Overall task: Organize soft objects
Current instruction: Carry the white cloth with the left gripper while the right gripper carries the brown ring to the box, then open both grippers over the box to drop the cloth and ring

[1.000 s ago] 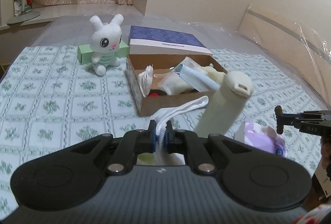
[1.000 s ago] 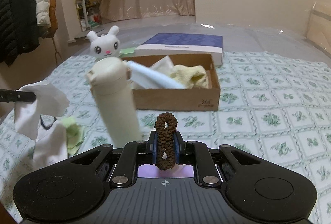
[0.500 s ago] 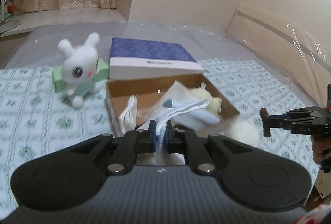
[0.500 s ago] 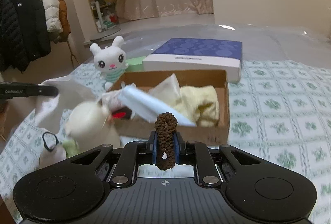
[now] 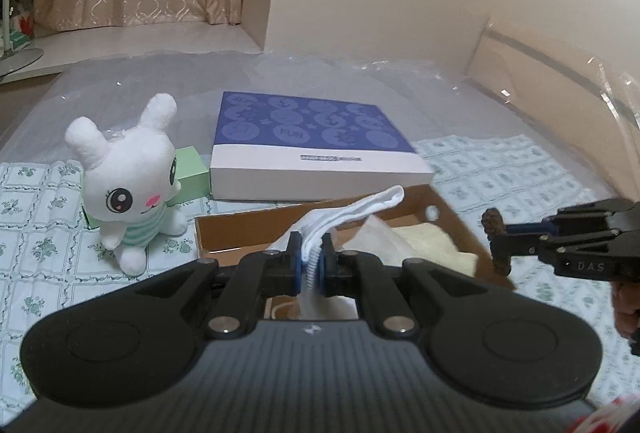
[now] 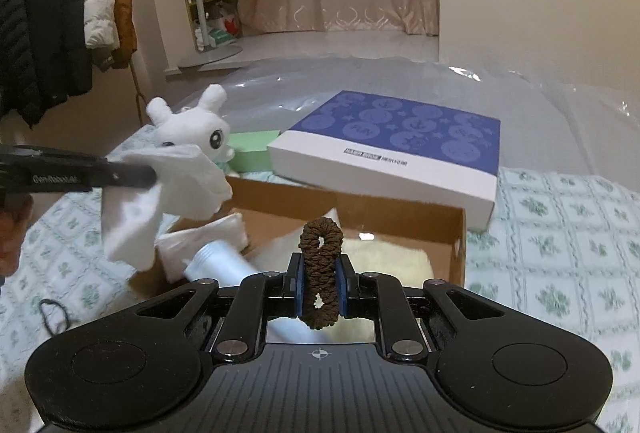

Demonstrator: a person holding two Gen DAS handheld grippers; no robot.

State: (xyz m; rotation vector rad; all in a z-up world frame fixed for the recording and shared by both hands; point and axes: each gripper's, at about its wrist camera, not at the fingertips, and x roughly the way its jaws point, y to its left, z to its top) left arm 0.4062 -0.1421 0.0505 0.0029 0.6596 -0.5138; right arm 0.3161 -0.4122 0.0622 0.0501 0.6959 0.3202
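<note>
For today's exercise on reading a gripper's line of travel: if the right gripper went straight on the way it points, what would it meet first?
Probably the yellow towel inside the cardboard box, just beyond the right gripper and its brown scrunchie; depth is uncertain.

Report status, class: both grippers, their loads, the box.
Left gripper shut on white sock. Right gripper shut on brown scrunchie. Both over open cardboard box, already part-filled. Nothing blocking.
</note>
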